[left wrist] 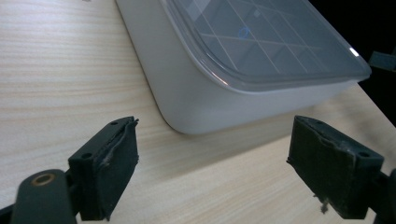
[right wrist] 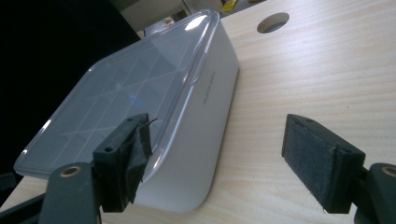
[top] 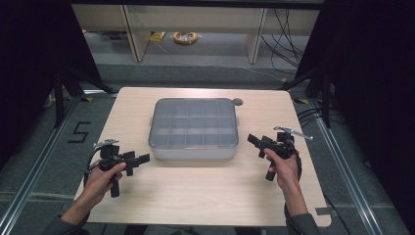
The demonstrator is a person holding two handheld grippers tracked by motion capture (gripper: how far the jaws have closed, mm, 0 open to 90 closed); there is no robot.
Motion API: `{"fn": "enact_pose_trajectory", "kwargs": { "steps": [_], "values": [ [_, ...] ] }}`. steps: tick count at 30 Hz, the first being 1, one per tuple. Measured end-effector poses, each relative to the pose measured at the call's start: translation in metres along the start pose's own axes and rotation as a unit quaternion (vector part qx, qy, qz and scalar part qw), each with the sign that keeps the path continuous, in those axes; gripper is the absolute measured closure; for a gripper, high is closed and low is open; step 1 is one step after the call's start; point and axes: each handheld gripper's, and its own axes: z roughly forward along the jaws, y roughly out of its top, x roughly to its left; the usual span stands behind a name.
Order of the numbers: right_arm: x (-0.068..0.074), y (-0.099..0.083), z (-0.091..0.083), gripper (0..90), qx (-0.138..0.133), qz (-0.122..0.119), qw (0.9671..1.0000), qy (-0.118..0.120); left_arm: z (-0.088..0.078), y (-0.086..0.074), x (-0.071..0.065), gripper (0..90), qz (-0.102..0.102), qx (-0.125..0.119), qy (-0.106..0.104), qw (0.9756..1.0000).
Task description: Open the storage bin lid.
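Each hand-held gripper, left (top: 143, 159) and right (top: 253, 139), spread wide, flanks the lidded box (top: 194, 129) with bare table (top: 205, 191) around.

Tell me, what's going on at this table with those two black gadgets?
A person sits at a wooden table holding a two-jaw gripper in each hand. The left gripper and the right gripper both point at a grey compartment box with a clear lid, one from each side. Both have their jaws open and neither touches the box. The lid is on, and the box sits mid-table.

Bare table (top: 205, 191) flanks the lidded box (top: 194, 128), which blocks the middle.
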Motion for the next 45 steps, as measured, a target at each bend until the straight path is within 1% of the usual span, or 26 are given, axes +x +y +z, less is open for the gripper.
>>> {"fn": "enact_pose_trajectory", "kwargs": {
  "steps": [2,4,5,6,9,10,12,13,14,15,16,19,20,21,24,28,29,30,31,32,34,37,38,40,43,45],
  "values": [
    [0.000,0.003,0.004,25.0,-0.001,-0.014,0.9999,0.001,0.001,0.005,0.002,15.0,-0.001,-0.005,0.003,1.0000],
    [0.003,0.005,0.007,25.0,0.003,0.000,1.0000,0.008,0.003,0.009,0.003,15.0,0.000,-0.004,0.006,1.0000],
    [0.000,0.009,0.013,25.0,-0.003,-0.019,0.9998,-0.001,0.007,0.013,0.004,15.0,-0.003,-0.004,0.005,1.0000],
    [0.000,0.009,0.013,25.0,-0.003,-0.019,0.9998,-0.001,0.007,0.013,0.004,15.0,-0.003,-0.004,0.005,1.0000],
    [0.002,0.013,0.018,25.2,0.000,-0.016,0.9999,-0.001,0.011,0.022,0.003,15.0,-0.004,-0.004,0.004,1.0000],
    [0.006,0.014,0.019,25.3,0.008,0.011,0.9999,0.003,0.012,0.025,0.004,15.1,-0.002,-0.004,0.004,1.0000],
    [0.007,0.016,0.023,25.7,0.012,0.007,0.9999,0.004,0.015,0.031,0.005,15.5,-0.004,-0.009,0.007,0.9999],
    [0.005,0.017,0.026,25.8,0.007,-0.008,0.9999,0.000,0.016,0.034,0.005,16.3,-0.004,-0.011,0.009,0.9999],
    [0.008,0.017,0.028,25.9,0.012,0.008,0.9999,0.001,0.017,0.037,0.006,17.3,-0.006,-0.014,0.009,0.9998],
    [0.004,0.020,0.033,27.1,0.008,-0.018,0.9998,0.003,0.019,0.042,0.009,17.8,-0.011,-0.016,0.009,0.9998],
    [0.004,0.020,0.033,27.1,0.008,-0.018,0.9998,0.003,0.019,0.042,0.009,18.3,-0.011,-0.016,0.009,0.9998],
    [0.005,0.024,0.039,28.5,0.010,-0.016,0.9998,0.006,0.023,0.050,0.011,18.6,-0.014,-0.015,0.011,0.9997],
    [0.010,0.025,0.040,29.4,0.019,0.010,0.9998,0.006,0.023,0.053,0.012,18.9,-0.010,-0.011,0.012,0.9998],
    [0.007,0.029,0.045,30.0,0.013,-0.018,0.9997,0.005,0.027,0.057,0.012,19.7,-0.012,-0.016,0.011,0.9997],
    [0.006,0.032,0.049,31.5,0.018,-0.018,0.9997,0.003,0.030,0.060,0.012,22.2,-0.014,-0.016,0.012,0.9997],
    [0.004,0.037,0.055,34.7,0.022,-0.010,0.9997,0.001,0.037,0.067,0.014,25.5,-0.017,-0.014,0.010,0.9997],
    [0.008,0.038,0.057,36.3,0.037,0.023,0.9991,0.001,0.040,0.072,0.017,26.2,-0.022,-0.007,0.005,0.9997],
    [0.007,0.038,0.060,36.9,0.036,0.014,0.9993,0.001,0.042,0.074,0.018,27.3,-0.026,-0.010,0.009,0.9996],
    [0.010,0.038,0.061,38.1,0.043,0.030,0.9987,0.001,0.044,0.076,0.019,28.3,-0.030,-0.012,0.011,0.9994],
    [0.010,0.038,0.061,38.1,0.043,0.030,0.9987,0.001,0.044,0.076,0.019,29.1,-0.030,-0.012,0.011,0.9994],
    [0.005,0.039,0.066,39.2,0.033,-0.006,0.9994,0.007,0.048,0.081,0.023,29.4,-0.035,-0.006,0.015,0.9992],
    [0.008,0.040,0.071,40.7,0.040,0.008,0.9991,0.013,0.055,0.086,0.025,32.4,-0.046,-0.005,0.018,0.9988],
    [0.013,0.040,0.072,41.5,0.049,0.035,0.9981,0.012,0.057,0.087,0.026,33.5,-0.046,-0.005,0.019,0.9987],
    [0.012,0.040,0.074,41.5,0.047,0.023,0.9985,0.015,0.062,0.090,0.027,35.7,-0.046,0.002,0.023,0.9987],
    [0.015,0.040,0.078,41.9,0.057,0.048,0.9970,0.017,0.073,0.094,0.029,39.2,-0.056,0.010,0.022,0.9982],
    [0.013,0.040,0.079,41.9,0.055,0.036,0.9977,0.017,0.075,0.095,0.029,39.6,-0.058,0.014,0.023,0.9980]
  ]
}}
